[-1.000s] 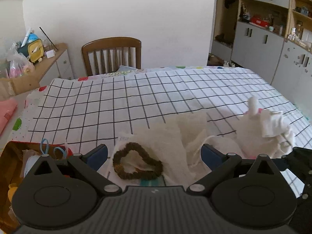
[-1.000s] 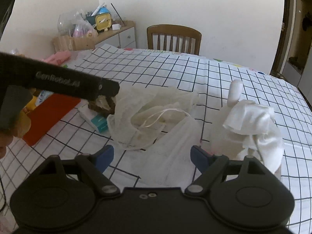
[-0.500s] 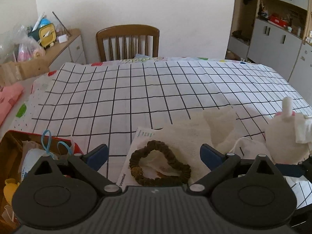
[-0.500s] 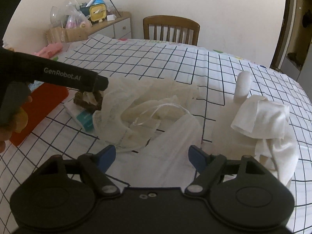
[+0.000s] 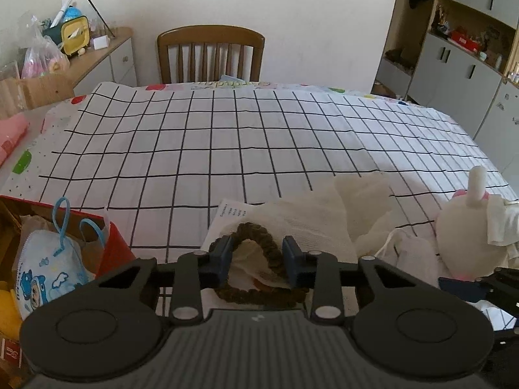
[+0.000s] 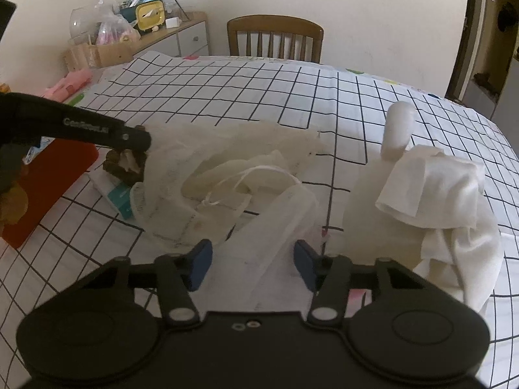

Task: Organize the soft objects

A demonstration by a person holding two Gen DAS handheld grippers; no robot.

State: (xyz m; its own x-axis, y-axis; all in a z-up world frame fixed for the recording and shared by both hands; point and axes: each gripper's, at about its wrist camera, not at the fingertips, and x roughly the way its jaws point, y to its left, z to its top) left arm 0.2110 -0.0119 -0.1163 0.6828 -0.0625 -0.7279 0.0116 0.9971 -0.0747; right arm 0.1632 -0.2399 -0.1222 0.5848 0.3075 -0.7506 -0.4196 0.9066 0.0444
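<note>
My left gripper [image 5: 258,261] is shut on a brown scrunchie [image 5: 259,291] that lies on a booklet and white cloth; it also shows in the right wrist view [image 6: 125,165]. A pile of white gauze cloths [image 6: 233,168] with a string lies mid-table. My right gripper [image 6: 253,267] is partly closed over a white cloth [image 6: 269,253], not clamped on it. A white plush toy [image 6: 373,201] draped with a white towel [image 6: 434,191] sits to the right.
A red box [image 5: 113,249] at the left holds a child's face mask [image 5: 48,265] with blue loops. A wooden chair [image 5: 211,55] stands at the table's far side. Cabinets line the right wall, a cluttered sideboard [image 6: 155,32] the left.
My left gripper's fingers have closed around the scrunchie. My right gripper's fingers have narrowed over the white cloth and moved slightly forward.
</note>
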